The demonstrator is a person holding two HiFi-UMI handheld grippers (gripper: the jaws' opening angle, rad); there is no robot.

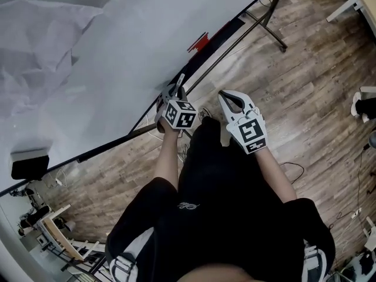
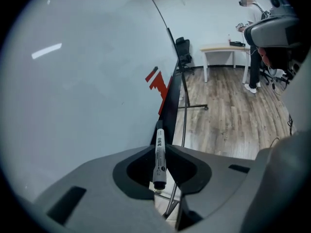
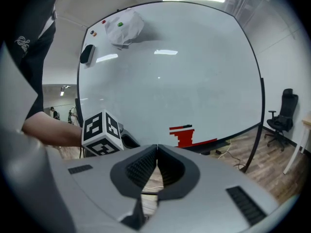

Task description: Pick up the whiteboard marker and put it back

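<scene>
Holding the white-barrelled, black-capped whiteboard marker near its middle, my left tongs pinch it narrowly; my right tongs are closed on nothing. I judge it could pivot or slip against the whiteboard's black ledge. I can't make out the ledge's top or the marker's far tip.

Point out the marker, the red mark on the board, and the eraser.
whiteboard marker (image 2: 160,159), left gripper view, mid barrel between the jaws.
red mark (image 3: 187,138), right gripper view, its wide lower block.
eraser (image 3: 86,54), right gripper view, middle of its black body.
</scene>
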